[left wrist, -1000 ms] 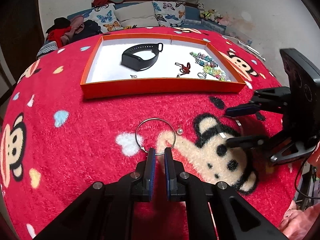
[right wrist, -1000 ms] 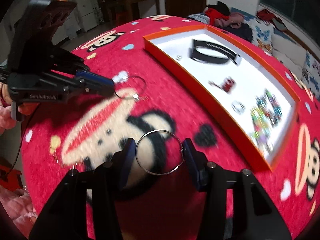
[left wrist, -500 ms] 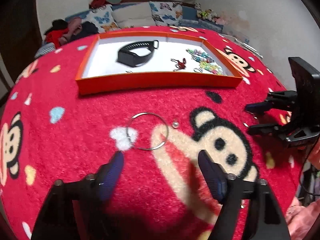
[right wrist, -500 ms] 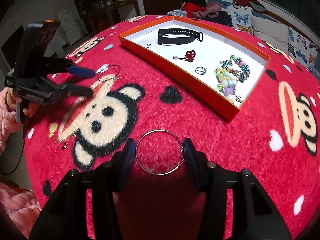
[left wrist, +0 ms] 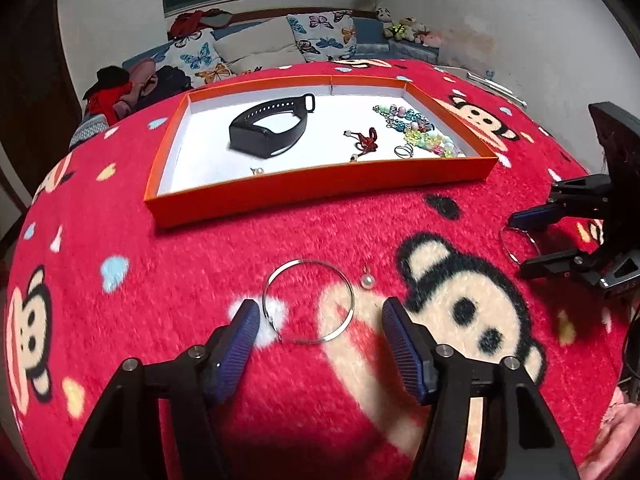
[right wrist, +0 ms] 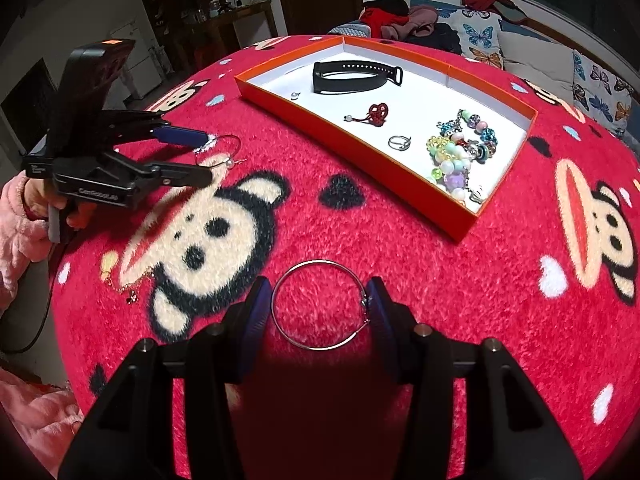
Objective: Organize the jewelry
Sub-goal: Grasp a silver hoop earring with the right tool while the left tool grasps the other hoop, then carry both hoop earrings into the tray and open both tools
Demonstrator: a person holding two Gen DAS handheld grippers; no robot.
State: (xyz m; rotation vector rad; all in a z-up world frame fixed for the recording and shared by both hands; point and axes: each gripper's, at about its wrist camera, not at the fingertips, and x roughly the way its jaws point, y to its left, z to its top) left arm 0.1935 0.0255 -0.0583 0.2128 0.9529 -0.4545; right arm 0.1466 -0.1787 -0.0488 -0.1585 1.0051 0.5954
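On red monkey-print blanket (left wrist: 120, 240), L gripper (left wrist: 316, 320) sits w/ jaws wide apart, either side of a silver hoop earring (left wrist: 308, 302) lying flat, pearl (left wrist: 367, 280) just beside it. R gripper (right wrist: 320, 306) clamps 2nd hoop (right wrist: 320, 304) btwn its pads. Orange tray (right wrist: 360, 144) w/ black band (right wrist: 354, 76), ring (right wrist: 399, 142), bead bracelets (right wrist: 460, 152) lies beyond.

My left tongs (left wrist: 316, 330) and right tongs (right wrist: 318, 306) are showing blue ribbed pads on black arms. The counter (left wrist: 200, 264) is wearing a red fleece printed with black-and-cream monkey faces. The tray (left wrist: 320, 184) is glowing orange outside, white inside. At its 3 o'clock the bead bracelet (right wrist: 460, 152) is showing green, purple and blue; the watch band (left wrist: 272, 128) is showing black.
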